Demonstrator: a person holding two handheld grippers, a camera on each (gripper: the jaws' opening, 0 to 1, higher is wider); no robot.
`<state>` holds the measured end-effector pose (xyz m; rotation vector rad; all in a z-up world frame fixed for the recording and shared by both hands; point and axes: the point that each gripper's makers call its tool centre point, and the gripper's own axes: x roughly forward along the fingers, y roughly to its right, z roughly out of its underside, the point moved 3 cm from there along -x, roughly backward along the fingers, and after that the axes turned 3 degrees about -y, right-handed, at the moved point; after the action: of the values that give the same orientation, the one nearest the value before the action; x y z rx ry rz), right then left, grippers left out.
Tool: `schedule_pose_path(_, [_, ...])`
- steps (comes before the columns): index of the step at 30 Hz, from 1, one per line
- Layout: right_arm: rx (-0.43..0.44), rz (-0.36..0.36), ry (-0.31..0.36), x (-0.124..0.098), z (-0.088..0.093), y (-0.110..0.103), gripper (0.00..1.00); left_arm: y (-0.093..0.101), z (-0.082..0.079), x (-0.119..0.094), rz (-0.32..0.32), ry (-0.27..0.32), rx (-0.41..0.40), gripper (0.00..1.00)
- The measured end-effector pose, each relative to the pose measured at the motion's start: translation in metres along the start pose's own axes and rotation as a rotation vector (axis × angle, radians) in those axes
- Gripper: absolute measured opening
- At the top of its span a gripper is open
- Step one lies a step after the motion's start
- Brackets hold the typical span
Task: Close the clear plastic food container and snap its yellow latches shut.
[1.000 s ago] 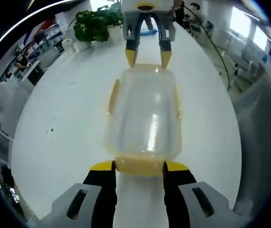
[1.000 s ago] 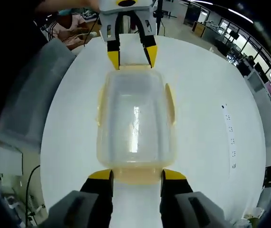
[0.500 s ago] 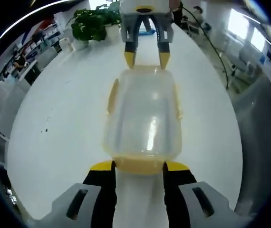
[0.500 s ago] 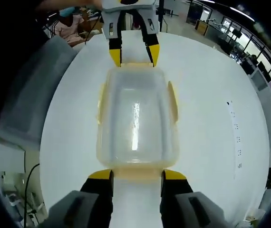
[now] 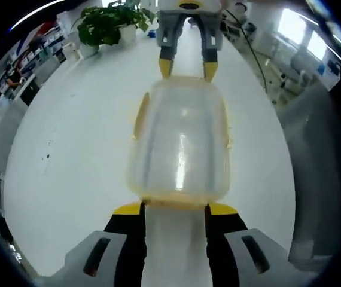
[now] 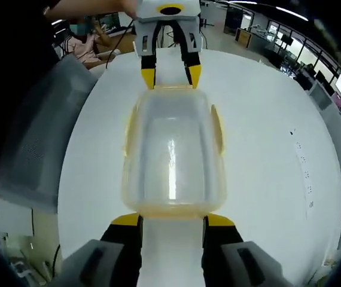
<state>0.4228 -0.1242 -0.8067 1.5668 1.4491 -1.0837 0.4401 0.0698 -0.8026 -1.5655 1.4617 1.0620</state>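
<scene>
A clear plastic food container (image 5: pixel 179 143) (image 6: pixel 171 155) lies on the round white table (image 5: pixel 69 149), its lid on top. Yellow side latches (image 5: pixel 140 116) (image 6: pixel 218 125) flare outward. My left gripper (image 5: pixel 174 208) stands open, its yellow-tipped jaws either side of the container's near end latch (image 5: pixel 173 200). My right gripper (image 6: pixel 171 219) is also open, straddling the opposite end latch (image 6: pixel 171 210). Each gripper shows at the far end in the other's view: the right gripper (image 5: pixel 186 69) and the left gripper (image 6: pixel 171 76), tips at the container's rim.
A potted plant (image 5: pixel 107 21) stands at the table's far edge. A grey bin-like object (image 5: pixel 314 149) (image 6: pixel 33 137) sits beside the table. A cable (image 5: pixel 260 54) trails off the table edge. A person's hand (image 6: pixel 93 6) holds the left gripper.
Both views have shifted slightly. The yellow end latch between each gripper's jaws now shows as a thinner strip than before. The container stays in place.
</scene>
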Motion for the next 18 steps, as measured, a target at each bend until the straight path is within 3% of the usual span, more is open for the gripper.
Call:
schedule_pose_path(1, [0.017,0.003,0.021,0.001,-0.001,-0.001,0.37,0.003,0.002,0.002,0.012,-0.011,-0.011,0.15])
schedule_pose_path(2, [0.02,0.001,0.044,0.003,-0.003,-0.004,0.37,0.003,0.011,0.007,-0.026,-0.058,0.042,0.11])
schedule_pose_path(3, [0.023,-0.002,0.054,0.005,-0.003,-0.007,0.37,0.003,0.012,0.011,-0.049,-0.06,0.087,0.12])
schedule_pose_path(5, [0.011,0.009,0.066,0.008,-0.005,-0.011,0.37,0.014,0.019,0.019,-0.001,-0.078,0.029,0.21])
schedule_pose_path(8, [0.033,0.012,0.076,0.008,-0.006,-0.011,0.38,0.019,0.021,0.022,0.009,-0.014,0.005,0.3])
schedule_pose_path(10, [0.034,0.005,0.071,0.007,-0.004,-0.013,0.39,0.02,0.021,0.018,0.011,0.044,-0.023,0.29])
schedule_pose_path(14, [0.061,0.01,0.063,-0.004,-0.001,-0.009,0.49,0.011,0.034,0.004,-0.013,0.051,-0.057,0.3])
schedule_pose_path(18, [0.089,0.04,0.122,-0.027,-0.015,-0.002,0.46,-0.002,0.031,-0.019,-0.057,0.114,-0.071,0.3])
